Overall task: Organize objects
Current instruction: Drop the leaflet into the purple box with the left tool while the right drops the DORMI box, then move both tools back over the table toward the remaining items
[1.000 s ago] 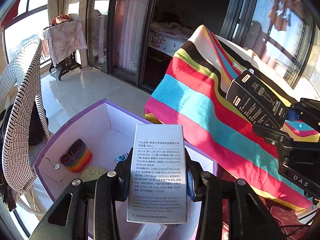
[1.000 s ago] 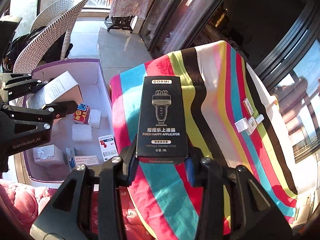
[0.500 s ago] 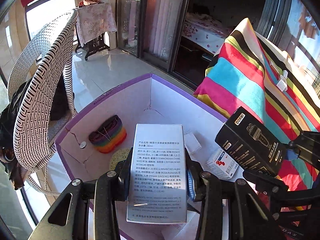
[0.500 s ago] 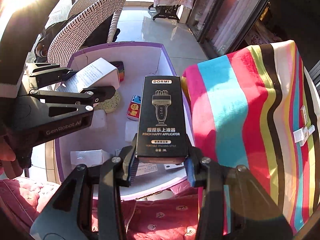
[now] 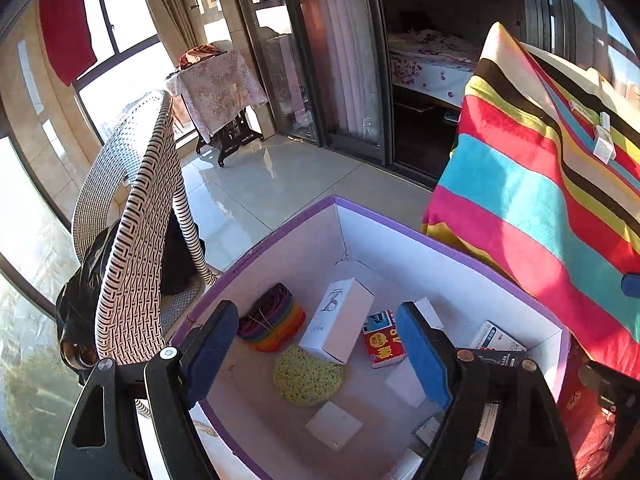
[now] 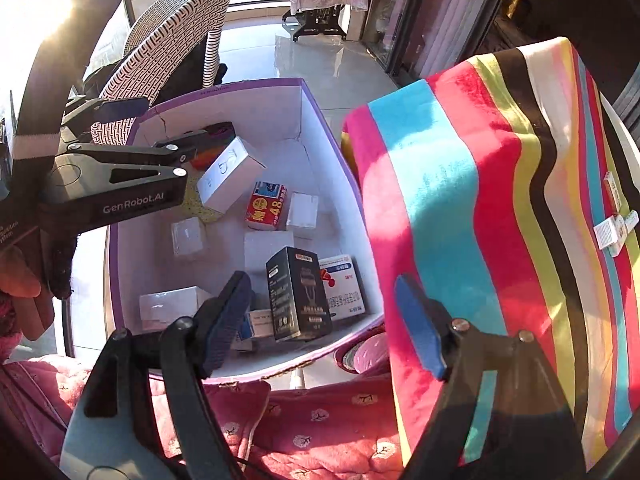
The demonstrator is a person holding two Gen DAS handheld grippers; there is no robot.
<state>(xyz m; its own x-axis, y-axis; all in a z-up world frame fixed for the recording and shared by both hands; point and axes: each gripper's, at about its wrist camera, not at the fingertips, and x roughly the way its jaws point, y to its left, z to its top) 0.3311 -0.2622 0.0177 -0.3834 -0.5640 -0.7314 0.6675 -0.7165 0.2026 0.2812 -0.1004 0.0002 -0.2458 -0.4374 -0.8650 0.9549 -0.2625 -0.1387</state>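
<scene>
We are at the release step: both boxes now lie in the purple storage box (image 5: 440, 240) and both sets of jaws have just been opening, with nothing between the pads. Starting on the left, our left gripper (image 5: 320, 356) hangs wide apart over the bin; the white box (image 5: 338, 326) it carried lies tilted on the floor of the bin, in line with the gap but beyond the pads, apart from them, leaning over the yellow sponge (image 5: 308, 376). To the right, our right gripper (image 6: 324, 320) is likewise spread, and the black box (image 6: 298, 294) stands near the bin's near wall, clear of both pads. Next, we judge, we lift out and reach for the small boxes (image 6: 612, 228) left on the striped blanket (image 6: 460, 200).
</scene>
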